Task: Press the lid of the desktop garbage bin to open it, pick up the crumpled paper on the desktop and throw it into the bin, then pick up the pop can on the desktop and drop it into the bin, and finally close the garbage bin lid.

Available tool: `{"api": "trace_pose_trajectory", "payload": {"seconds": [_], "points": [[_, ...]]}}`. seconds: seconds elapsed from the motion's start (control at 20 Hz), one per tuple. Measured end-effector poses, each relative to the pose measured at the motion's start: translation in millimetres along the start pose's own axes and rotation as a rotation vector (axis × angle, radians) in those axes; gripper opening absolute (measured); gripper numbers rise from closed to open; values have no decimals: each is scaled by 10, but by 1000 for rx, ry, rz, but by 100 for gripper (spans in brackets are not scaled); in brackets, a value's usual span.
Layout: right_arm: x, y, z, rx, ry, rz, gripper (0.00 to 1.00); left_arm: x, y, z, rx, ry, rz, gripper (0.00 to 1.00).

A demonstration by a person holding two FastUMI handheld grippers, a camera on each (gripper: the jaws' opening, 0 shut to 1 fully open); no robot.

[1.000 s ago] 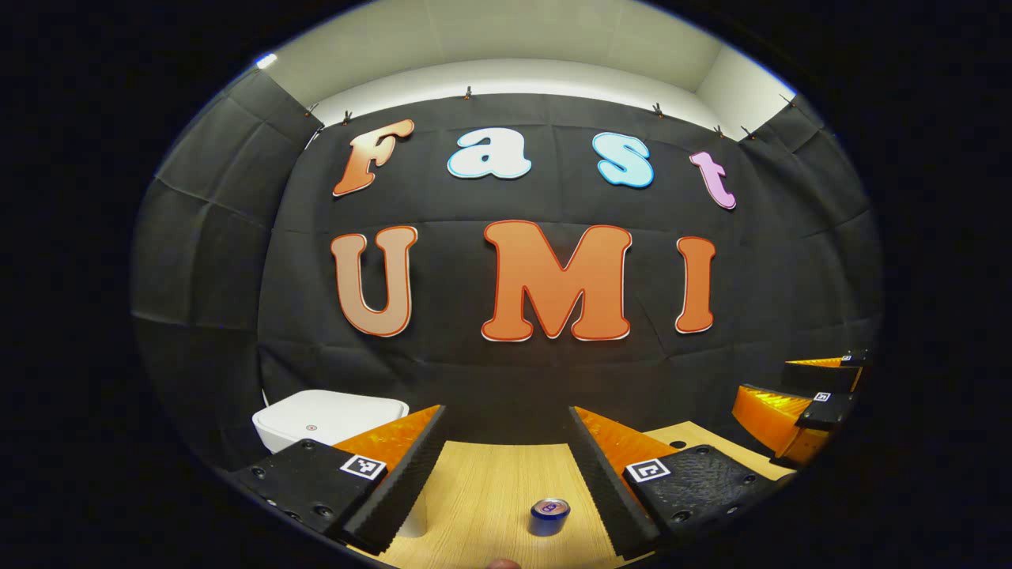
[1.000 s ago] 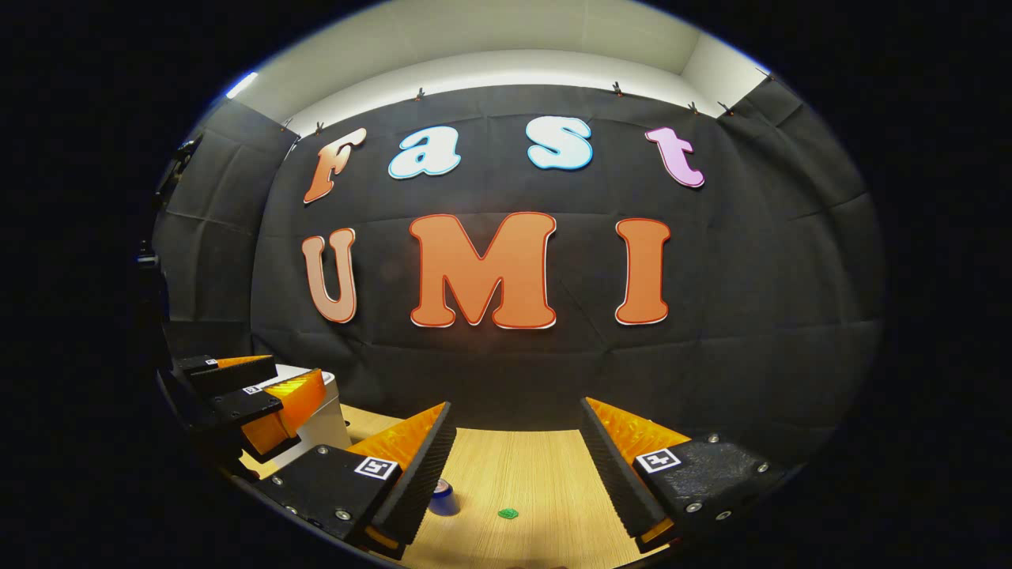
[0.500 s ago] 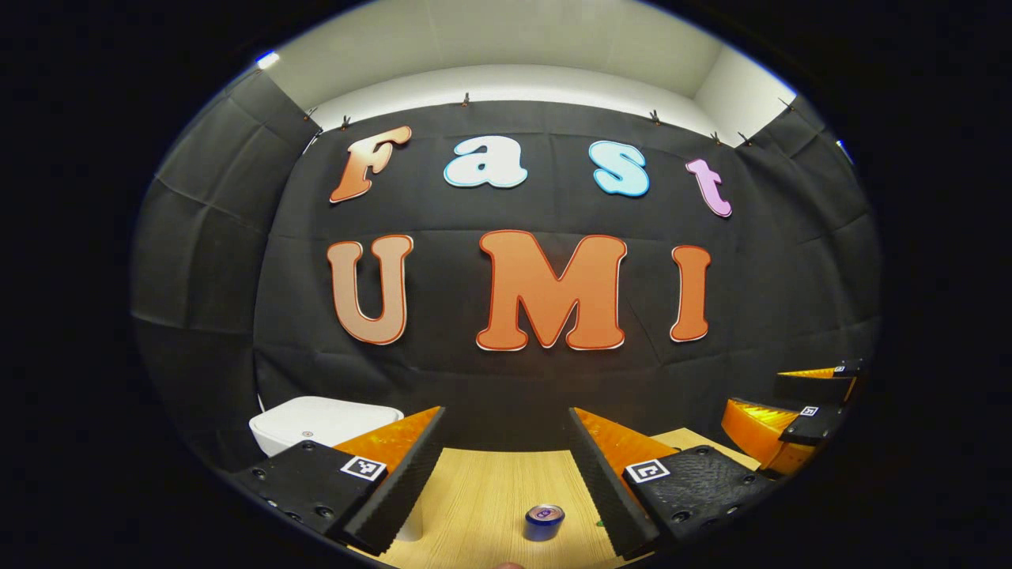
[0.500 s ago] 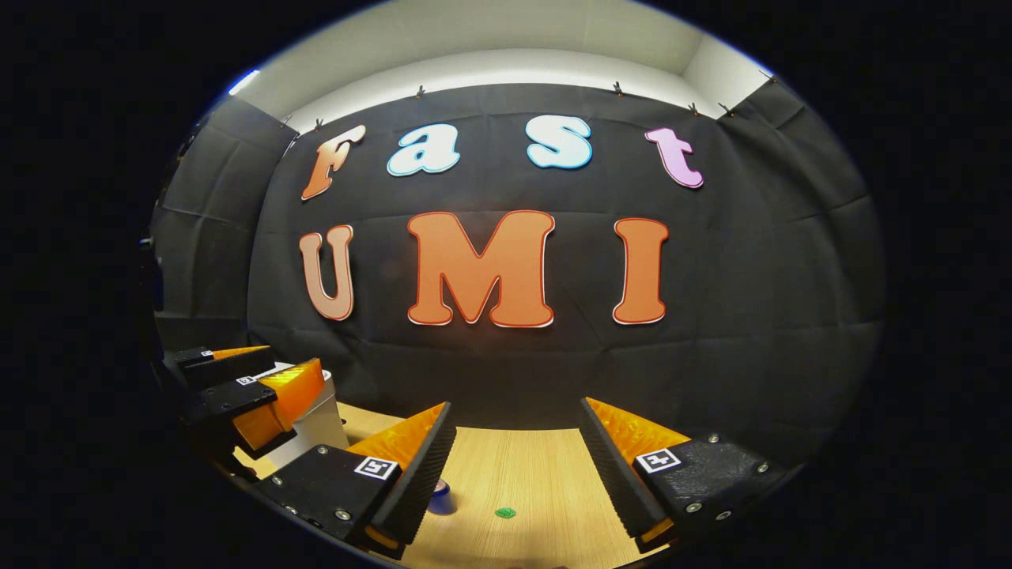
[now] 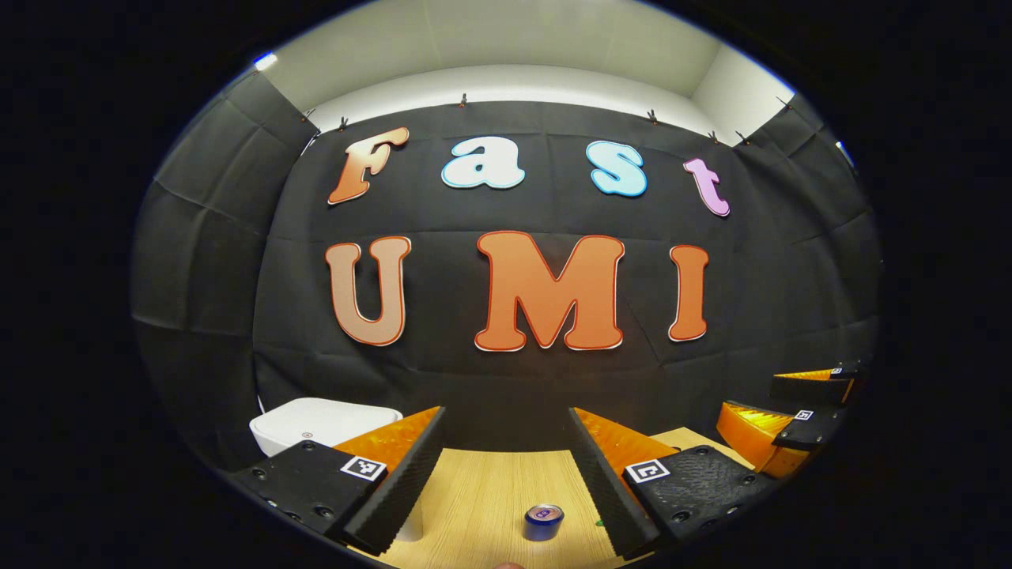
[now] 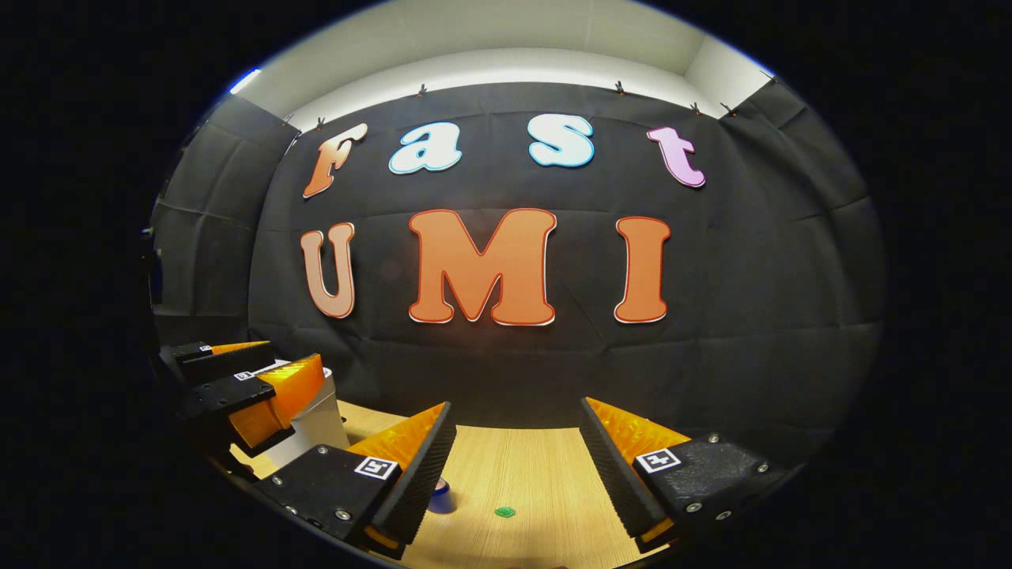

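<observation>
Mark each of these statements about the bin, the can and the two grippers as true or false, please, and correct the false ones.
1. The lid of the white garbage bin is shut. True.
2. The pop can lies on its side. False: it stands upright on the wooden table.
3. The left gripper is shut on the can. False: its fingers stand wide apart and the can sits on the table between them, untouched.
4. The right gripper is open and holds nothing. True.
5. A small green thing lies on the table, seen in the right gripper view. True.
</observation>
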State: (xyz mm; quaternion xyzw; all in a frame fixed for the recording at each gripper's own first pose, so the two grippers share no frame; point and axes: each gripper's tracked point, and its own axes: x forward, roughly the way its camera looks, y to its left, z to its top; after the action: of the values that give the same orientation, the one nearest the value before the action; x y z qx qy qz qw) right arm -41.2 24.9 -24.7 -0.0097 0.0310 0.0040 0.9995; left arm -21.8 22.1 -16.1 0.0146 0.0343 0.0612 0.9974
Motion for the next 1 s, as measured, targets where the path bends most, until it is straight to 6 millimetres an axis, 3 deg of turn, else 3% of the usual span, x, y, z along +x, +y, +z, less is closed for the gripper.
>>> {"api": "trace_pose_trajectory", "payload": {"seconds": [0.6,1.0], "points": [[38,-38,-91,2,23,-5,93,-6,-17,19,7,-6,-6,94],[115,-78,-323,-2,70,-12,93,-25,-45,29,13,-3,-36,93]]}}
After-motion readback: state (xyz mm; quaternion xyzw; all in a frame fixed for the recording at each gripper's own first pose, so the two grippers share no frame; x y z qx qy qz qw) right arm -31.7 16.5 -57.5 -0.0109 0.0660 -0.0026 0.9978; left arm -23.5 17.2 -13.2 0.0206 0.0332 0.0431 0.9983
